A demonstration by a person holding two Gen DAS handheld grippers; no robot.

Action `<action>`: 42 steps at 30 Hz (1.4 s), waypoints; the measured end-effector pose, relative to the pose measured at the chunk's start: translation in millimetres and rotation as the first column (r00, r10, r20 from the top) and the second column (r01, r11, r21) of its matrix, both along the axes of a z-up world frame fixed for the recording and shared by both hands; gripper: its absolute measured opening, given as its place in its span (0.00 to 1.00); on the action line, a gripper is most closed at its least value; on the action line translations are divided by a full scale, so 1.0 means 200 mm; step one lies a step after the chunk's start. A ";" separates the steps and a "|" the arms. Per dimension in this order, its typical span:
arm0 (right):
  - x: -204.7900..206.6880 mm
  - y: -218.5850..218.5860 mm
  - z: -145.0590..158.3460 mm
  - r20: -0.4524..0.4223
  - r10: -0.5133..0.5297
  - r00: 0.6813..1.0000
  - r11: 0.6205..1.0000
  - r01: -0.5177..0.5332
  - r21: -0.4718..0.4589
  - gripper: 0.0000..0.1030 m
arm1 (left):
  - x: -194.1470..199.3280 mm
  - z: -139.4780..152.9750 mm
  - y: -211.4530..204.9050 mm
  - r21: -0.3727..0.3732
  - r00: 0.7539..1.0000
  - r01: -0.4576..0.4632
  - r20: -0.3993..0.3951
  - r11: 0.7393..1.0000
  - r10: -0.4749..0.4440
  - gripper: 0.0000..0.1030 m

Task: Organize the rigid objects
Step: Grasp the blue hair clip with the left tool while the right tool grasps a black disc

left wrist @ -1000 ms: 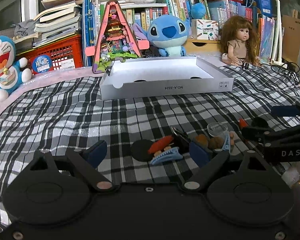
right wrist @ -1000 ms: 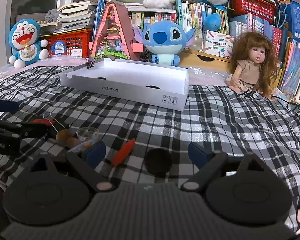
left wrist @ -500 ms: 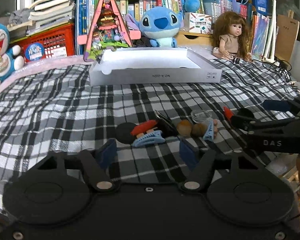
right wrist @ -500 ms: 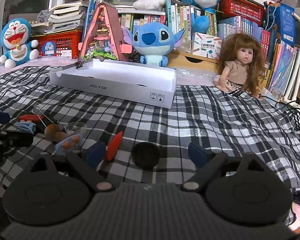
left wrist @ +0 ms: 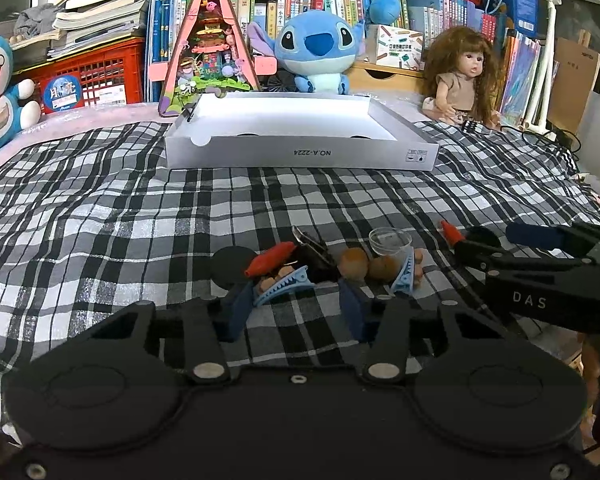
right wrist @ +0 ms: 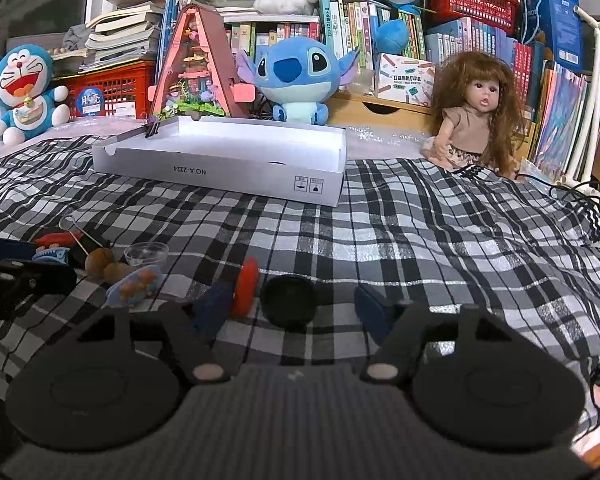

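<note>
Small objects lie on the plaid cloth. In the left wrist view: a blue hair claw (left wrist: 281, 289), a red clip (left wrist: 270, 263), a black disc (left wrist: 231, 266), a black binder clip (left wrist: 314, 250), two brown balls (left wrist: 353, 263), a clear cup (left wrist: 390, 241) and a second blue claw (left wrist: 405, 274). My left gripper (left wrist: 294, 312) is open, its fingers either side of the first claw. My right gripper (right wrist: 292, 306) is open around a black disc (right wrist: 288, 306), with a red clip (right wrist: 247, 288) by its left finger. The white box (left wrist: 300, 136) stands behind.
Beyond the box stand a Stitch plush (left wrist: 316, 52), a pink triangular toy house (left wrist: 208, 44), a doll (left wrist: 464, 76), a Doraemon plush (right wrist: 24, 88), red crates and bookshelves. Cables (right wrist: 580, 192) lie at the right edge of the cloth.
Both grippers have moved forward toward the objects. The left gripper's fingers have narrowed and now flank the blue hair claw. The right gripper's fingers now flank the black disc.
</note>
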State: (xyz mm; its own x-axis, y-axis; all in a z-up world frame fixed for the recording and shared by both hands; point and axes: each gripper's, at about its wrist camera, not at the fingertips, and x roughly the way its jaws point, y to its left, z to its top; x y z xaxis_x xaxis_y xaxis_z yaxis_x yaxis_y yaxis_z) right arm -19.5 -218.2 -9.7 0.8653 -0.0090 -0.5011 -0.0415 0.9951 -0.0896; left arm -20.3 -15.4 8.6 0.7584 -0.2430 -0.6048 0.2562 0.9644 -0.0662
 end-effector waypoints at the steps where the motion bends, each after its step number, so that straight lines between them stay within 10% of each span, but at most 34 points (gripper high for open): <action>1: 0.00 0.00 0.00 -0.001 -0.001 1.000 1.000 0.001 0.001 0.71 | 0.01 0.00 0.00 0.001 1.000 -0.001 0.000 1.000 0.001 0.40; 20: 0.01 0.02 -0.01 -0.005 0.024 1.000 1.000 -0.024 0.004 0.48 | 0.03 -0.02 0.00 -0.003 1.000 0.008 0.014 1.000 -0.008 0.26; 42: -0.04 0.05 0.01 0.022 0.096 0.995 0.995 -0.097 0.032 0.56 | 0.00 0.00 0.02 -0.006 0.999 0.028 0.015 1.000 -0.028 0.16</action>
